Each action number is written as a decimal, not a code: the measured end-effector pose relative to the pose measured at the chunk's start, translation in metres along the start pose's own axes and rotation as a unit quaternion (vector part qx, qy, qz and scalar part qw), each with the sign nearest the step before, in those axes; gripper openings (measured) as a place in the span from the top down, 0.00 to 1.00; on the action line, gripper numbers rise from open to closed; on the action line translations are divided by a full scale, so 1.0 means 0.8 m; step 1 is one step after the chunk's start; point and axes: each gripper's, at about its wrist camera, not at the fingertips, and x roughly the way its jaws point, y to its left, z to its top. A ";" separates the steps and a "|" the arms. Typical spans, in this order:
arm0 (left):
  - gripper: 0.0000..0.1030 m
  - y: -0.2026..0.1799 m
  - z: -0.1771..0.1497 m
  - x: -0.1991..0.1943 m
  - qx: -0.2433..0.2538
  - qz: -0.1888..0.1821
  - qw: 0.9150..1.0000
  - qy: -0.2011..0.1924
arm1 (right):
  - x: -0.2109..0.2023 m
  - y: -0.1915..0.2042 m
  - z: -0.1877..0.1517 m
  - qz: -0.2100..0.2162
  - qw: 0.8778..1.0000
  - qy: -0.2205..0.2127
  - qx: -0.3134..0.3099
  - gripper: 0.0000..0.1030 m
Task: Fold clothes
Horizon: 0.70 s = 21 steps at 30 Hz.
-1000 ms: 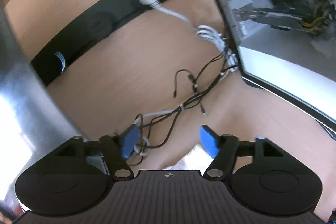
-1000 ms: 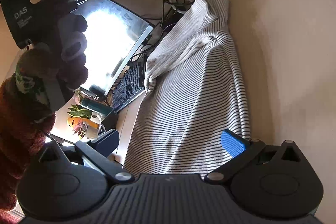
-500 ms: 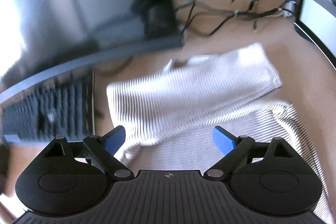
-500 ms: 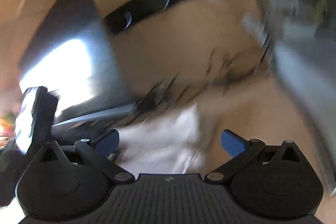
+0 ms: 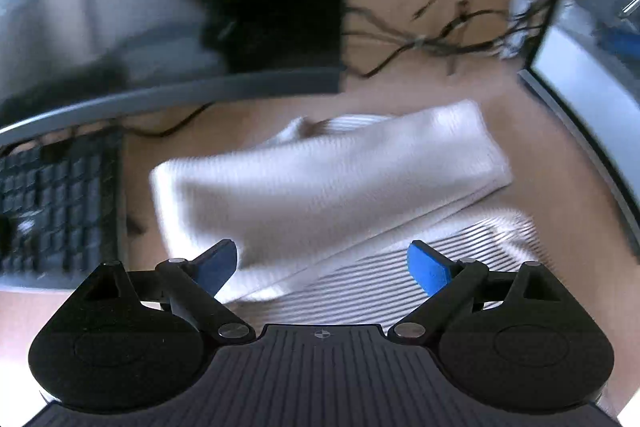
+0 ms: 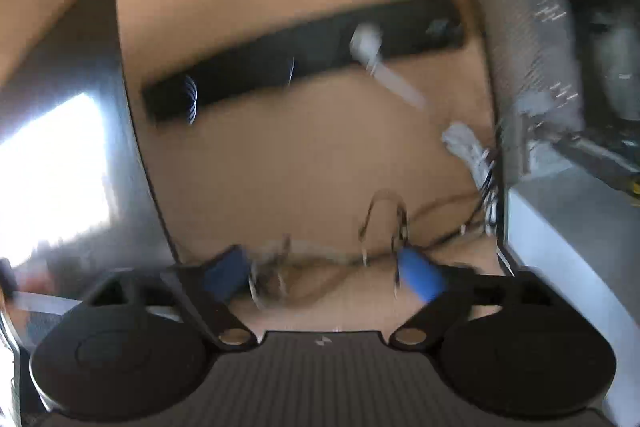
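Note:
A white garment with thin dark stripes lies partly folded on the tan desk, blurred by motion in the left wrist view. My left gripper hovers just over its near edge, open, with nothing between its blue pads. In the right wrist view the garment is out of sight. My right gripper is open and empty, pointing toward the back of the desk above a tangle of cables.
A dark keyboard lies left of the garment under a monitor. Cables run behind it. A computer case stands at the right, and a black power strip lies along the back wall.
My left gripper swung from the cables down over the garment and came closer. My right gripper lifted away from the garment and now faces the back wall, its jaws a little narrower.

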 end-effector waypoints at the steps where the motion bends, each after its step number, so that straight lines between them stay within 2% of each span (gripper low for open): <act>1: 0.07 -0.003 0.002 0.004 0.003 -0.001 1.000 -0.004 | 0.014 -0.002 0.000 0.008 1.000 0.029 -0.008 0.54; 3: 0.07 -0.010 0.005 0.011 0.010 -0.004 1.000 -0.011 | 0.052 -0.011 -0.005 0.035 0.995 0.089 -0.005 0.60; 4: 0.07 -0.013 0.007 0.014 0.013 -0.005 1.000 -0.015 | 0.072 -0.014 -0.010 0.047 0.993 0.110 -0.007 0.68; 6: 0.07 -0.020 0.010 0.021 0.019 -0.008 1.000 -0.023 | 0.116 -0.016 -0.026 0.076 0.987 0.143 -0.015 0.75; 7: 0.07 -0.023 0.012 0.025 0.021 -0.010 0.999 -0.025 | 0.137 -0.017 -0.036 0.085 0.983 0.161 -0.010 0.75; 8: 0.07 -0.021 0.011 0.032 0.004 -0.024 1.000 -0.008 | 0.156 -0.016 -0.051 0.092 0.978 0.189 0.000 0.75; 10: 0.05 -0.023 0.010 0.040 0.012 -0.028 1.000 -0.006 | 0.179 -0.013 -0.078 0.085 0.969 0.232 -0.006 0.76; 12: 0.02 -0.024 0.013 0.047 -0.004 -0.039 0.999 -0.002 | 0.175 -0.021 -0.091 0.087 0.968 0.232 -0.032 0.93; 14: 0.00 -0.028 0.015 0.051 -0.013 -0.047 0.999 0.000 | 0.172 -0.044 -0.088 0.085 0.965 0.250 -0.007 0.98; 16: 0.00 -0.037 0.017 0.052 -0.016 -0.053 0.998 0.001 | 0.168 -0.064 -0.077 0.076 0.960 0.270 0.023 1.00; 19: 0.00 -0.041 0.011 0.053 -0.013 -0.047 0.999 -0.006 | 0.153 -0.048 -0.050 0.085 0.969 0.229 -0.039 0.95; 21: 0.00 -0.038 0.010 0.053 -0.012 -0.052 0.999 -0.006 | 0.168 -0.032 -0.037 0.116 0.966 0.226 -0.051 0.95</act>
